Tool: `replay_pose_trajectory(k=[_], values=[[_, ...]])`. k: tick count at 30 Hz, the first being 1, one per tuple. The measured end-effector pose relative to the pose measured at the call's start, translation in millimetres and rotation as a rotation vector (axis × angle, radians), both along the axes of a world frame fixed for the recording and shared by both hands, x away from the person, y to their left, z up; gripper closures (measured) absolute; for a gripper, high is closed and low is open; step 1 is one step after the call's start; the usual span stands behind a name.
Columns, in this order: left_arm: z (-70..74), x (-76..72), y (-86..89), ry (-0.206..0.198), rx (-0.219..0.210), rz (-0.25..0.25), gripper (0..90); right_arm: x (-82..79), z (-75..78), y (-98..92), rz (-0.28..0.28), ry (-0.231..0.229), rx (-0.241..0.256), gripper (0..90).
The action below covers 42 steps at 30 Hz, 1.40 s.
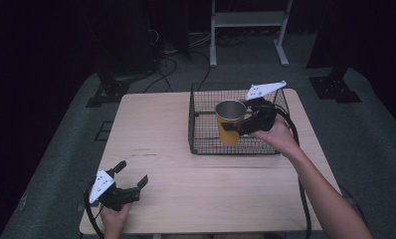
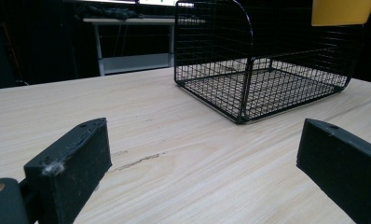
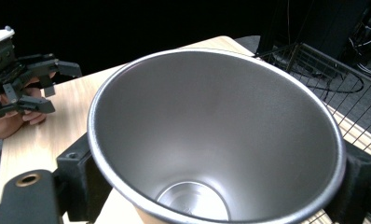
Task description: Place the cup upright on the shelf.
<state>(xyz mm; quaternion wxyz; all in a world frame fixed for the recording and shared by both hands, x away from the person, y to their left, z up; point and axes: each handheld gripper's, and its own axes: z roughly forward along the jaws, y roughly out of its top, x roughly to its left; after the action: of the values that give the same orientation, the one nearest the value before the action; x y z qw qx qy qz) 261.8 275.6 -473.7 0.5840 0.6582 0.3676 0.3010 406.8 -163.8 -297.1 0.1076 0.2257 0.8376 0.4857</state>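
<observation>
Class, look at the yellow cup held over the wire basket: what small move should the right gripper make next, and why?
Probably lower it straight down. The right gripper is shut on the yellow cup, upright, apparently above the floor of the wire basket; the left gripper rests open, far off.

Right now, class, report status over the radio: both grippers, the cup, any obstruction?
Right gripper shut on yellow cup, above wire basket. Left gripper open, idle over table. Nothing in the way.

Bare table [image 1: 156, 129] lies open left of the wire basket [image 1: 198, 127], whose walls block sideways entry
</observation>
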Motion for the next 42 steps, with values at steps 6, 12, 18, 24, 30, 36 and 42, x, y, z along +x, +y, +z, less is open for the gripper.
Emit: replay_pose_trajectory(k=[6,12,18,24,30,36,42], values=[[0.1,0.0,0.0,0.0,0.001,-0.001,2.2,16.9,8.4,3.9,-0.012,-0.007,0.004,12.5],[0.1,0.0,0.2,0.0,-0.002,-0.003,2.2,33.7,9.9,6.4,-0.028,0.008,0.003,12.5],[0.0,0.0,0.6,0.0,-0.003,-0.004,2.2,48.8,9.0,9.9,-0.035,0.027,-0.016,12.5],[0.0,-0.1,0.5,-0.002,-0.007,-0.003,2.2,66.1,3.1,12.3,-0.052,0.044,-0.034,12.5],[0.1,-0.2,0.9,-0.004,-0.01,-0.003,2.2,79.8,-4.0,15.0,-0.066,0.057,-0.041,12.4],[0.0,-0.4,1.0,-0.002,-0.012,-0.005,2.2,99.0,-23.1,14.7,-0.1,0.083,-0.049,12.4],[0.1,-0.5,1.2,-0.004,-0.012,-0.006,2.2,110.3,-37.4,14.4,-0.107,0.121,-0.034,12.4]])
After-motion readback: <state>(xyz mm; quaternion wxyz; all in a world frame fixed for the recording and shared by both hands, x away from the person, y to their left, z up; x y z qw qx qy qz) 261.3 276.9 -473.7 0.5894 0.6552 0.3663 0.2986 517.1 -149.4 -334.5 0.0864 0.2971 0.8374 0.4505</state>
